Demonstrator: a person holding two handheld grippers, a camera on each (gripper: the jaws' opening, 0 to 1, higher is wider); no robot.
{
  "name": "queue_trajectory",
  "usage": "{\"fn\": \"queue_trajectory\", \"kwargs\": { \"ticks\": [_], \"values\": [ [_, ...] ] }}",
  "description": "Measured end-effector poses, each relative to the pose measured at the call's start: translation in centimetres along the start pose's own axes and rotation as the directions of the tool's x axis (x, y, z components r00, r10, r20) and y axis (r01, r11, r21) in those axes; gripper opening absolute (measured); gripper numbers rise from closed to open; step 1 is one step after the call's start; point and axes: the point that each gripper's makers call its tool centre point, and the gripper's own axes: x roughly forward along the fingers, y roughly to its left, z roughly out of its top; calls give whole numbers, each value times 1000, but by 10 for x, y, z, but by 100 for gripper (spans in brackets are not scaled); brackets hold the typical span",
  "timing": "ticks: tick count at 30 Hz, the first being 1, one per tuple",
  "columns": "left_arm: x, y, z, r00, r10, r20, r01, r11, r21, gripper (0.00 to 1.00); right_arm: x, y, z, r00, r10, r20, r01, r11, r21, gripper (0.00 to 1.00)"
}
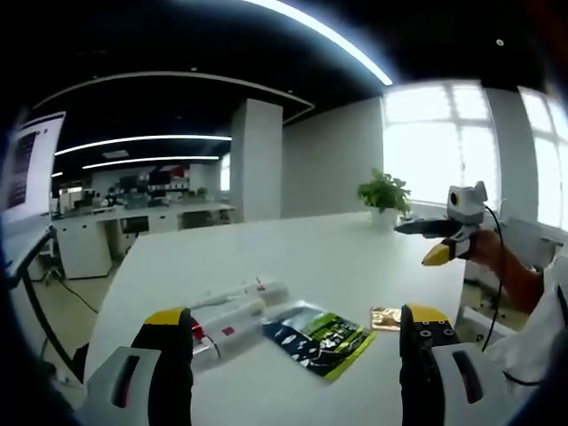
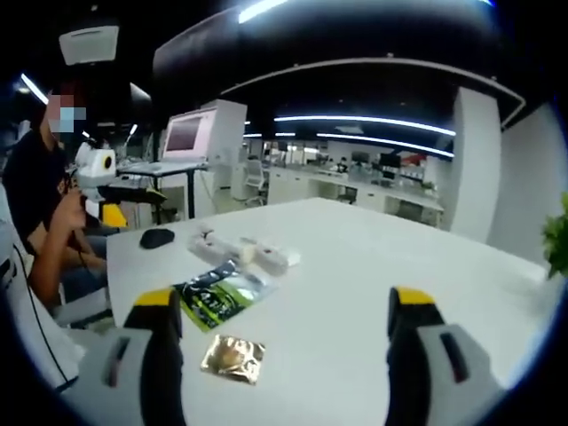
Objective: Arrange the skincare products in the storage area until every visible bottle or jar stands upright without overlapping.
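White tabletop [image 1: 355, 257] carried everything: two tubes [image 1: 232, 312] lying flat side by side, a dark-and-green sachet [image 1: 316, 338] just beside them, and a small gold packet [image 1: 387, 318] a little apart from the sachet. In the right gripper view the same tubes [image 2: 244, 251], sachet [image 2: 216, 297] and gold packet [image 2: 233, 358] lay in a loose line, with a black mouse [image 2: 157, 237] farther off near the table edge.

The left gripper [image 1: 295, 342] hung above the table with its jaws spread wide and nothing between them; the right gripper [image 2: 282, 324] was likewise released and empty, well clear of the products. Another person's gripper [image 1: 451, 232] showed at the table's far side, holding nothing that could be made out.

Nothing stood upright yet, so the work looked barely begun. The risks seemed plain. The tubes touched each other, so a pinch on one could drag or roll the other toward the near edge. Stood on a narrow cap, a tube would likely topple on release. The flat sachet and packet offered little to grip and probably could not stand at all.
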Motion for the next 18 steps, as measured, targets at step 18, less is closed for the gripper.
{"fn": "queue_trajectory", "kwargs": {
  "ticks": [18],
  "values": [
    [2,2,-12,999,10,-35,-10,1000,-5,99,40,25,15,987,163,-14,-163,986,-19,95]
  ]
}}
